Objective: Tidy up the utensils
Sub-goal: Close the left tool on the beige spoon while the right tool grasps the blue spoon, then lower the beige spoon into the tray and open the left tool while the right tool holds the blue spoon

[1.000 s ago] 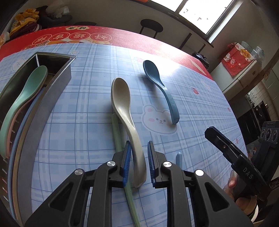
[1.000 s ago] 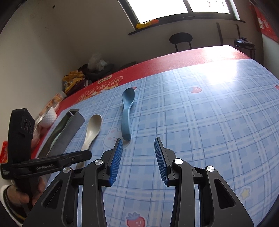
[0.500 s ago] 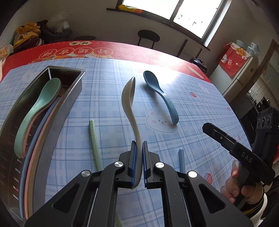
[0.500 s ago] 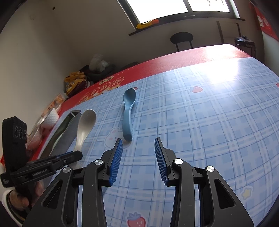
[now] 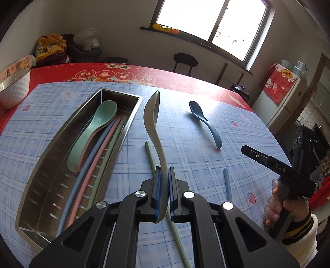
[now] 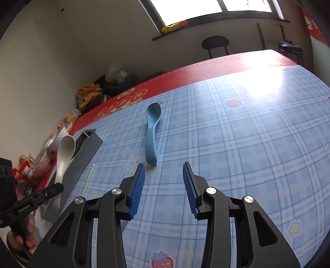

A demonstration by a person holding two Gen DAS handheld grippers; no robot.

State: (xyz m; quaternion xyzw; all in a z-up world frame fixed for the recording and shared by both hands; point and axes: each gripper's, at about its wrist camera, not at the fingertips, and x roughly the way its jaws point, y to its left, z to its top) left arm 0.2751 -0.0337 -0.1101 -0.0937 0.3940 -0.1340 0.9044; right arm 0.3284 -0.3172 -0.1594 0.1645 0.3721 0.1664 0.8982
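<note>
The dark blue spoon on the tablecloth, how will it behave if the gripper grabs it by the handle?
The dark blue spoon looks like rigid, light plastic, so probably no flexing. Its handle arches, so it may rock or pivot. The smooth surface could slip between the pads.

We see daylight pouring through the blown-out rectangular window (image 5: 208,18), throwing white glare across the blue checked tabletop (image 6: 268,86); focus stays sharp, while fisheye curvature bends and darkens the corners.
</note>
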